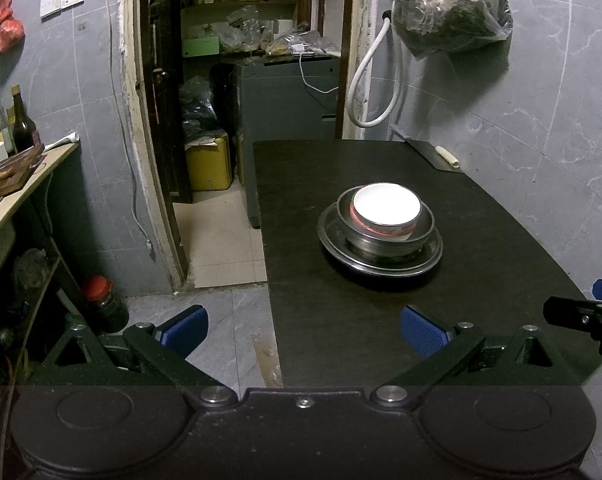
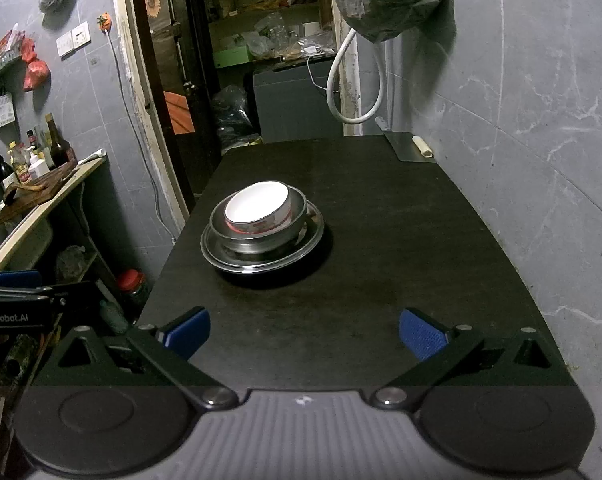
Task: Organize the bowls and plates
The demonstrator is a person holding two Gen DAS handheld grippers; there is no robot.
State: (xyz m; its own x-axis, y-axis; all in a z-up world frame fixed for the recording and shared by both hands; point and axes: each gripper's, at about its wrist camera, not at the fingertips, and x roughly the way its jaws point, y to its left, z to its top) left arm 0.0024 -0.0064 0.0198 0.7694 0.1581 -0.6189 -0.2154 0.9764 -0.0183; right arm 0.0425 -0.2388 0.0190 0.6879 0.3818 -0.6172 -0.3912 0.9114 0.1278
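White bowl (image 1: 387, 209) nested in steel bowl (image 1: 385, 236) on plate (image 1: 381, 258), mid worktop (image 1: 481, 240); L tool (image 1: 303, 330) & R tool (image 2: 305, 330) held wide, empty.

Your left gripper (image 1: 304, 330) has black arms, blue bumpy pads (image 1: 423, 330) on its fingers and shiny round screws, and its base is flat and black. Your right gripper (image 2: 304, 332) looks the same, but its base is grey with little lines. White letters on the left gripper's side read "GenRobot.AI".
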